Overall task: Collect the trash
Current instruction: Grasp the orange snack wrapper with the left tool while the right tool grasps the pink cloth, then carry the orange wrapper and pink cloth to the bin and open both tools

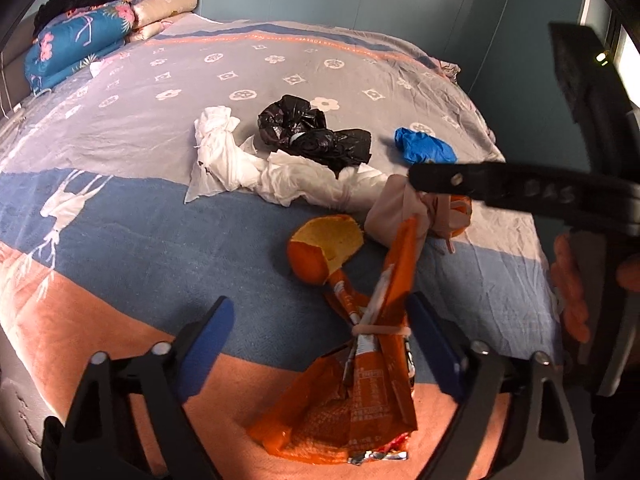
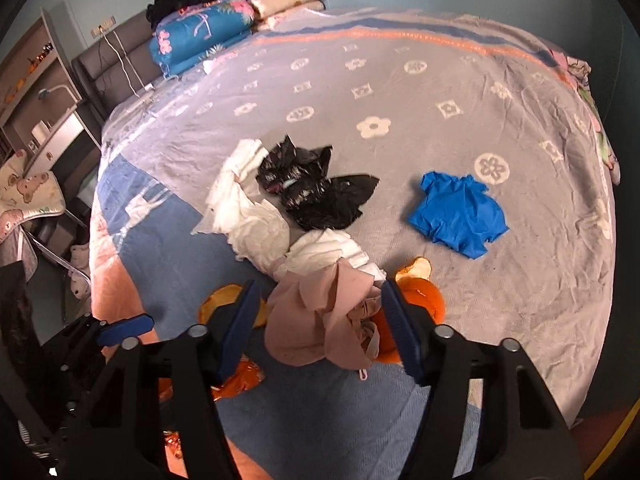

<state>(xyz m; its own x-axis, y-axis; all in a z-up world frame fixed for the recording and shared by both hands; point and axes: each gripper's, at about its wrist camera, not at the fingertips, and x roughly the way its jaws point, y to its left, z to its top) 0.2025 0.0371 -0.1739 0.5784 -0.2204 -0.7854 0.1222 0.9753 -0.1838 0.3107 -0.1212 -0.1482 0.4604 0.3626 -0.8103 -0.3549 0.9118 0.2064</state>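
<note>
Fingers of the left gripper (image 1: pixel 320 344) stand apart, astride the orange wrapper (image 1: pixel 360 380) on the bed (image 1: pixel 120 220), one pad perhaps brushing it; closing off-centre could push the slick foil aside. Right gripper (image 2: pixel 320 328) fingers, also apart, straddle the pink rag (image 2: pixel 320 320); they may snag the orange peel (image 2: pixel 424 300) or bedding beneath.
</note>
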